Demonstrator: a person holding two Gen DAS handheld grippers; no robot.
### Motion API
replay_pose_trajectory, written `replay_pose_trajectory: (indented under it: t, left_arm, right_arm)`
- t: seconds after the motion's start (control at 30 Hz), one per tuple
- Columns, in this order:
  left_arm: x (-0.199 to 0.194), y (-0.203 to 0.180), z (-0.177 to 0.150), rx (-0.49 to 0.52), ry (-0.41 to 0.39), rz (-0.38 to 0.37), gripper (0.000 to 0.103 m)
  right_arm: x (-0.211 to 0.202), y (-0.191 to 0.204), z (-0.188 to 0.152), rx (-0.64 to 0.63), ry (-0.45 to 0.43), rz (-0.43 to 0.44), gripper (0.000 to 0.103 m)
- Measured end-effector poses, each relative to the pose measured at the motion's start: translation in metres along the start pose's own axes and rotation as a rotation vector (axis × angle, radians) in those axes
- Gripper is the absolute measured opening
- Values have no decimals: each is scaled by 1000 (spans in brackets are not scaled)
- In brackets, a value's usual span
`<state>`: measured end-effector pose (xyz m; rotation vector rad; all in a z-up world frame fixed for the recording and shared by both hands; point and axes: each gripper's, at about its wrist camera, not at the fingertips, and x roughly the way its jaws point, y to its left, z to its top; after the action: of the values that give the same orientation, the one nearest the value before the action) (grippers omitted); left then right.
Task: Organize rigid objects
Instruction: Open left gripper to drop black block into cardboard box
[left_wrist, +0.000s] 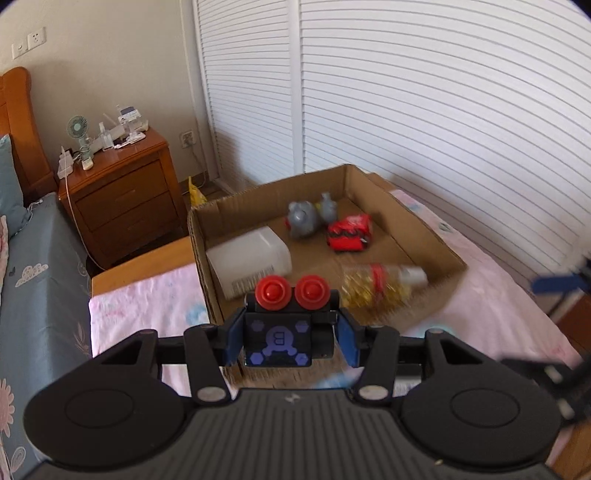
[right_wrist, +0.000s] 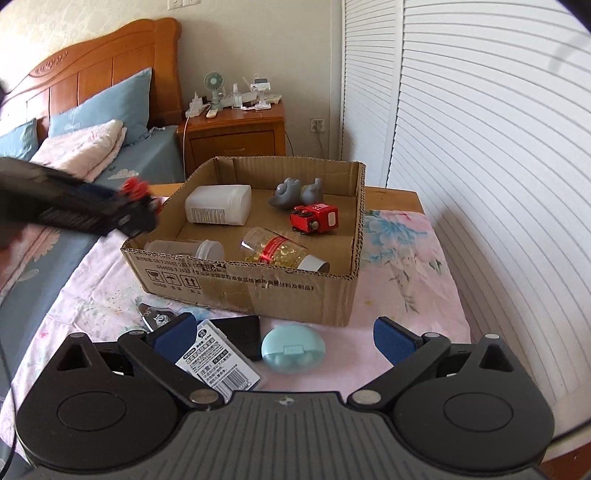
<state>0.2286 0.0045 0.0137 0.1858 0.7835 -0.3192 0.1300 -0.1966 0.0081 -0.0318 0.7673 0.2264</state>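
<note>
My left gripper (left_wrist: 290, 338) is shut on a small black toy robot (left_wrist: 288, 325) with two red round knobs, held above the near edge of the cardboard box (left_wrist: 424, 229). In the right wrist view the left gripper (right_wrist: 136, 206) shows blurred at the box's left side. The box (right_wrist: 240, 291) holds a white plastic container (right_wrist: 218, 205), grey figurines (right_wrist: 295, 192), a red toy cube (right_wrist: 314, 218), a clear jar of gold pieces (right_wrist: 273, 251) and a clear tub (right_wrist: 184, 249). My right gripper (right_wrist: 288, 338) is open above a teal oval case (right_wrist: 293, 349) on the pink sheet.
A barcoded battery pack (right_wrist: 218, 363), a black flat object (right_wrist: 240, 332) and a metal clipper (right_wrist: 155, 317) lie beside the teal case. A wooden nightstand (right_wrist: 236, 136) with a fan stands behind. White louvred doors (right_wrist: 480, 147) run along the right. Pillows (right_wrist: 81, 147) lie left.
</note>
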Motion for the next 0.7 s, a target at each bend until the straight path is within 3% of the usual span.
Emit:
replay_pose_trajectory:
  t: [0.07,0.13,0.17,0.2,0.3,0.7]
  left_arm:
    - [13,3,8,-10,3,27,51]
    - [24,6,14,-18,-14,52,63]
    - [27,7,15,-19,-20,64,84]
    - [28,7,16,-24,-27,84,98]
    - [22,10,10,-59,-69,82,99]
    - [-17,1,-49,-96,-67,60,100]
  right_arm:
    - [-4,-2,-2,3,-8,-13,103]
    - [-7,-4,-2,8,-14,-27,103]
    - [-8,-6,-3,14,-16,-29,103]
    - [-10,-7,-3,19,-19,-28,103]
    - [-13,-10,-4,24,-25,-24,103]
    - [-4,-4,-11,32,0,-13,103]
